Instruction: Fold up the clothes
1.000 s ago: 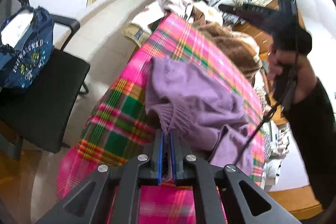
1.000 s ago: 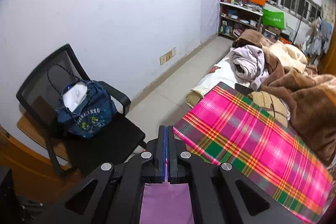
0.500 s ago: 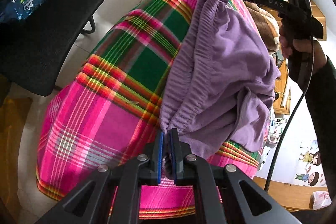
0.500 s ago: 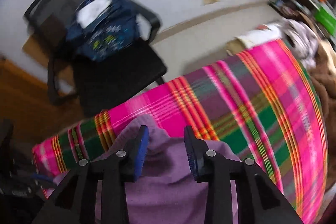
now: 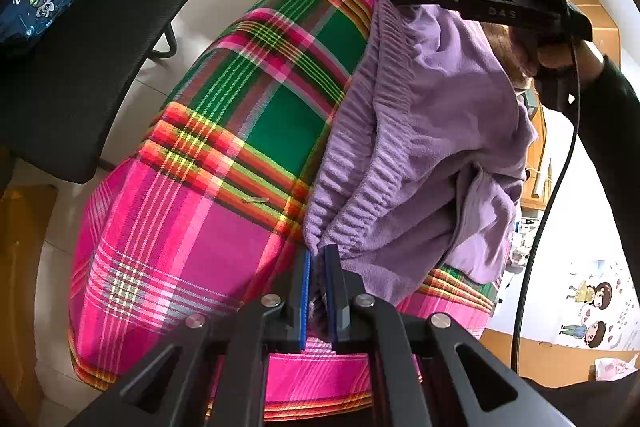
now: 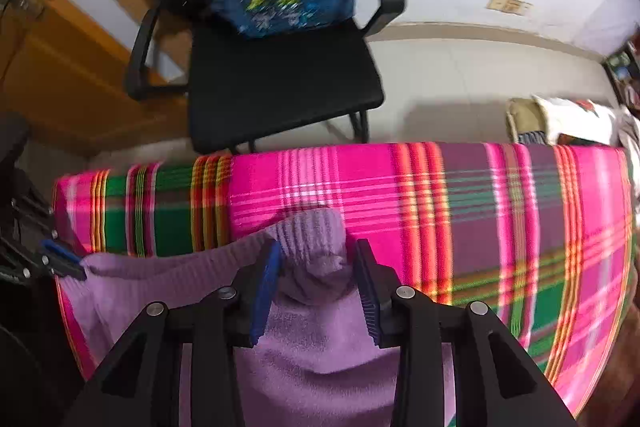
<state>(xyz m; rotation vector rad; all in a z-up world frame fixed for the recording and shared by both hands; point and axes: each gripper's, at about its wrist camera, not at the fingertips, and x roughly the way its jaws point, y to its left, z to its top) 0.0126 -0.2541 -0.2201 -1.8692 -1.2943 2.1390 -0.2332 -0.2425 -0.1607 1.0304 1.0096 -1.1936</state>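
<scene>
Purple fleece is what I am spreading: the garment (image 5: 432,131) is lying rumpled on the plaid cloth (image 5: 224,155) covering the bed, its ribbed hem running along the edge nearest the black chair (image 6: 280,83). My left tongs (image 5: 318,267) are pinching one end of that hem; my right tongs (image 6: 316,279) are standing parted around the other end, fabric between the jaws but not squeezed. I am judging that pulling the hem taut and flat matters before any fold. A second ago both were clenched and held high; since then the right pair has let go.
</scene>
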